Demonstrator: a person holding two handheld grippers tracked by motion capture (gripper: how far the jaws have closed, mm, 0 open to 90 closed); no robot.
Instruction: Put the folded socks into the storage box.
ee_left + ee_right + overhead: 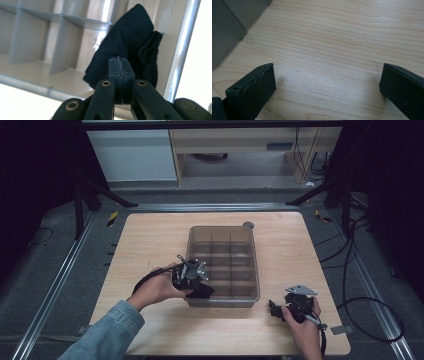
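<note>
A translucent grey bin (pixel 254 270) with several divided compartments stands in the middle of the wooden table (pixel 150 245). My left gripper (pixel 196 284) sits at the bin's near left corner, shut on a black cloth (pixel 202 291). In the left gripper view the jaws (pixel 121 67) are pressed together, and the black cloth (pixel 125 42) bunches up beyond them over a compartment by the bin's wall (pixel 182 50). My right gripper (pixel 276 309) rests on the table near the front right, open. Its jaws (pixel 327 85) stand wide apart over bare wood, nothing between them.
A grey corner of the bin (pixel 227 30) lies to the left of the right gripper's jaws. A small grey round object (pixel 248 225) sits just behind the bin. Black cables (pixel 350 285) trail on the floor to the right of the table.
</note>
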